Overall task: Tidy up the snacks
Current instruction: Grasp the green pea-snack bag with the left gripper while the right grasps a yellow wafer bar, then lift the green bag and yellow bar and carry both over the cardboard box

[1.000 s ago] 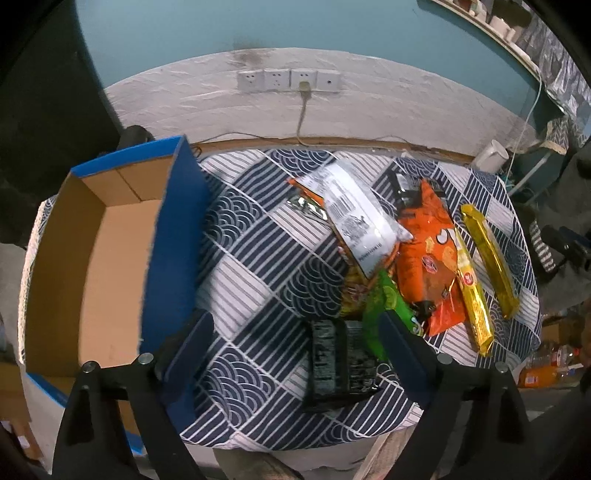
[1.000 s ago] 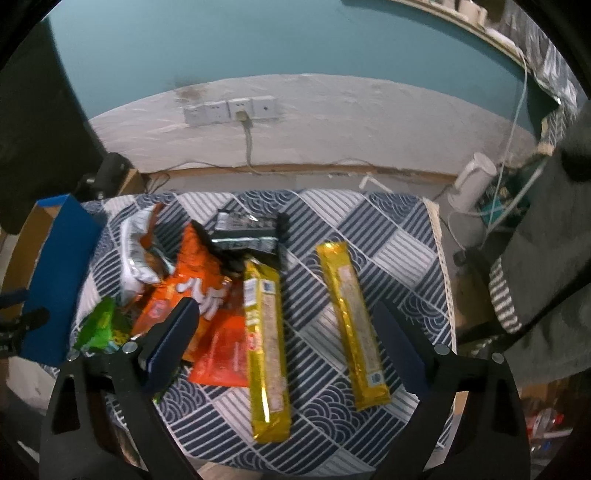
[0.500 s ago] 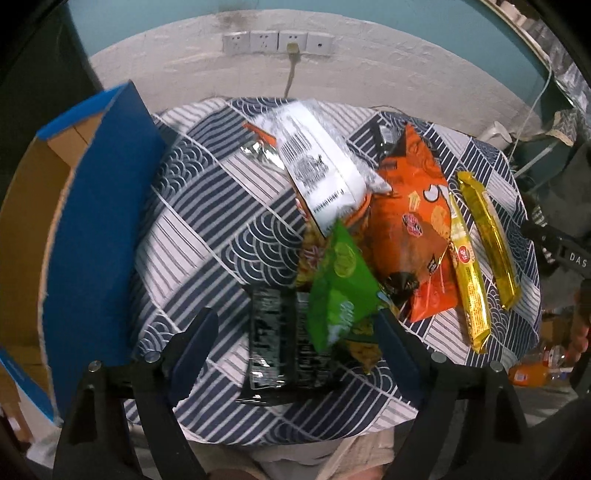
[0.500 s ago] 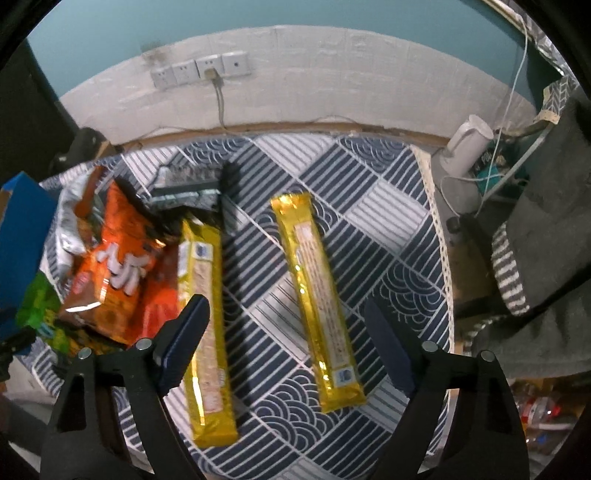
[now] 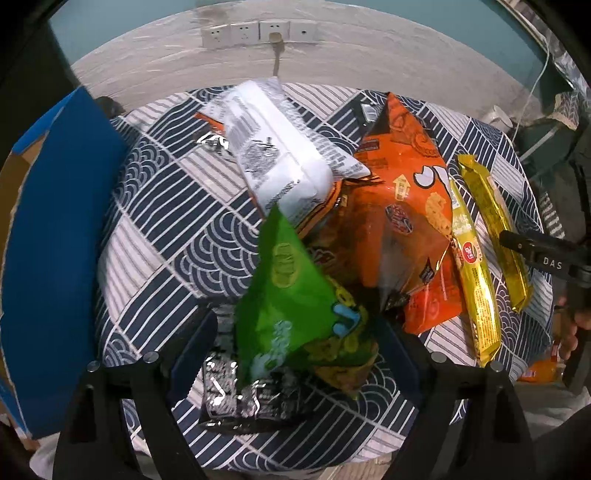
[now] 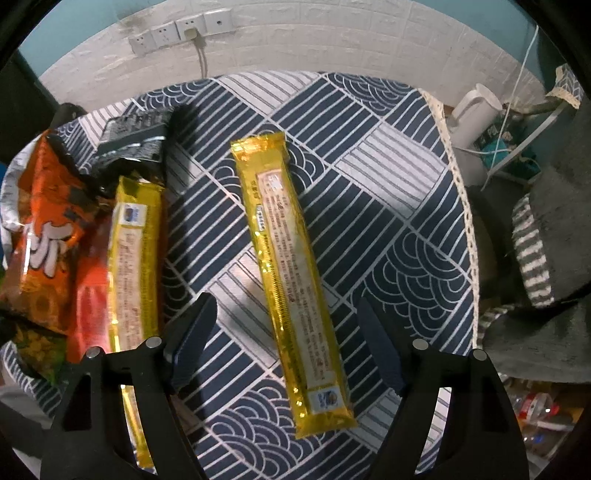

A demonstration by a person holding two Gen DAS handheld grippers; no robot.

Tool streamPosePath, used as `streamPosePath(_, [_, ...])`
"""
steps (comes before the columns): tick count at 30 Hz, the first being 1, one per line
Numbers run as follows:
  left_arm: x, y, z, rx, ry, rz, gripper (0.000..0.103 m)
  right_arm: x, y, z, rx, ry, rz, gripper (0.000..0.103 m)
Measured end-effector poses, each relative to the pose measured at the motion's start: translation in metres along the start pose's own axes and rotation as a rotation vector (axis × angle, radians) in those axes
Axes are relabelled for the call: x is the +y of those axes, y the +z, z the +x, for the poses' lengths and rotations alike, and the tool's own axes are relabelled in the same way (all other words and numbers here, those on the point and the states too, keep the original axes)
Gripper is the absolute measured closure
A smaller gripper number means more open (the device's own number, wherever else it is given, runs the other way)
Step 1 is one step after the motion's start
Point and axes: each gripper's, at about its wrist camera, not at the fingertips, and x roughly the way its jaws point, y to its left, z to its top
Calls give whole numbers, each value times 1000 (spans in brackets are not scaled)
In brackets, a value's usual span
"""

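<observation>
My left gripper [image 5: 295,350] is open low over a green snack bag [image 5: 291,306] and a black packet [image 5: 243,395] beneath it. A white bag [image 5: 280,147] and an orange bag [image 5: 406,214] lie beyond, with two yellow bars [image 5: 472,273] at the right. The blue cardboard box [image 5: 55,229] stands at the left. My right gripper [image 6: 288,350] is open, its fingers either side of the lower half of a long yellow bar [image 6: 288,266]. A second yellow bar [image 6: 136,240], the orange bag [image 6: 44,225] and a black packet [image 6: 133,136] lie to its left.
The snacks lie on a table with a blue and white patterned cloth [image 6: 369,177]. Its right edge [image 6: 461,206] is close to the bar. A white jug [image 6: 472,110] and cables sit beyond it. Wall sockets [image 5: 258,31] are behind the table.
Both grippers have come down and forward toward the table. The left one now has the green bag between its fingers, and the right one straddles the right yellow bar.
</observation>
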Motion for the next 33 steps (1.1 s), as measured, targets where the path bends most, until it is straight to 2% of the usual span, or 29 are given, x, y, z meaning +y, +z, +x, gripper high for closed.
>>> streamPosePath(2, [-2, 2, 4, -1, -11, 1, 15, -2, 0, 5, 6, 3, 5, 26])
streamPosePath(7, [-3, 5, 14, 4, -8, 5, 16, -2, -1, 17, 28, 26, -4, 46])
streamPosePath(8, [-2, 6, 17, 12, -19, 0, 20, -1, 0, 19, 31, 22, -10, 47])
streamPosePath(9, [0, 6, 19, 19, -32, -9, 28, 0, -1, 21, 32, 7, -20, 50])
streamPosePath(11, [2, 6, 23, 40, -72, -39, 38, 0, -2, 25, 36, -10, -32, 62])
streamPosePath(13, [4, 6, 22, 39, -78, -55, 42, 2, -3, 24, 35, -14, -41, 70])
streamPosePath(18, [3, 7, 17, 31, -101, -27, 51, 6, -4, 21, 40, -16, -41, 75])
streamPosePath(24, [-1, 6, 10, 13, -115, 10, 59, 14, -5, 12, 32, 1, -24, 75])
streamPosePath(33, [-5, 6, -14, -47, -105, 69, 61, 21, -9, -18, -26, 27, 4, 75])
